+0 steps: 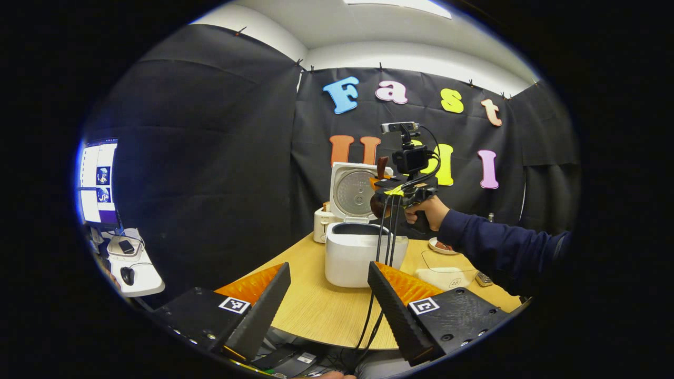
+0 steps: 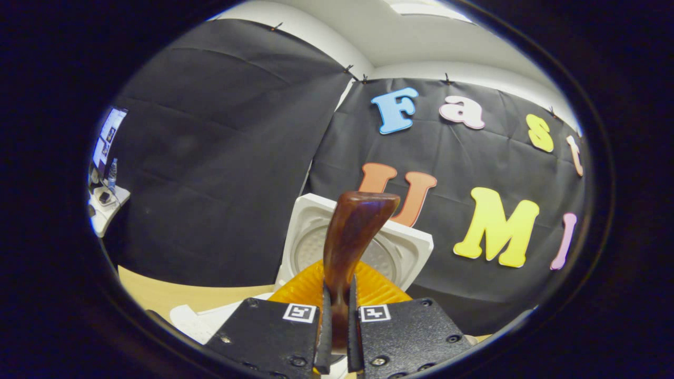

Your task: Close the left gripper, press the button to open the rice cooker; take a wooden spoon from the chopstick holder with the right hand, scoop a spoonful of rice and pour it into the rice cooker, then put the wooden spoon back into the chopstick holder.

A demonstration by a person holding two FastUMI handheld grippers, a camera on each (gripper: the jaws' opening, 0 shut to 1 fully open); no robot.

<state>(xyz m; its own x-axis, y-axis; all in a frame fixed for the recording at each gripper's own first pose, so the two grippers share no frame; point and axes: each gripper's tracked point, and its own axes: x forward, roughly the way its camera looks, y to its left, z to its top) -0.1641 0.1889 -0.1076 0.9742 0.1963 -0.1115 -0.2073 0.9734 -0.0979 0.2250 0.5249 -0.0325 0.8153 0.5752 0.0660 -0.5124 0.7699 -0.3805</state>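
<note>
The white rice cooker [image 1: 363, 255] stands on the wooden table with its lid [image 1: 354, 192] raised upright. Just above its open pot, a hand holds my right gripper [image 1: 379, 189], which is shut on the dark wooden spoon [image 1: 382, 167]. In the right gripper view the right gripper [image 2: 337, 316] pinches the spoon's handle [image 2: 350, 242], which rises in front of the cooker lid [image 2: 405, 247]; the spoon's bowl is hidden below the fingers. My left gripper [image 1: 329, 268] hovers open over the table's near edge, short of the cooker, with nothing between its fingers.
A small white appliance [image 1: 320, 223] sits behind the cooker on the left. A clear container [image 1: 445, 271] and a small plate [image 1: 441, 246] lie right of the cooker. Cables [image 1: 387, 242] hang from the right gripper. A monitor [image 1: 97, 181] and a side desk [image 1: 131, 273] stand far left.
</note>
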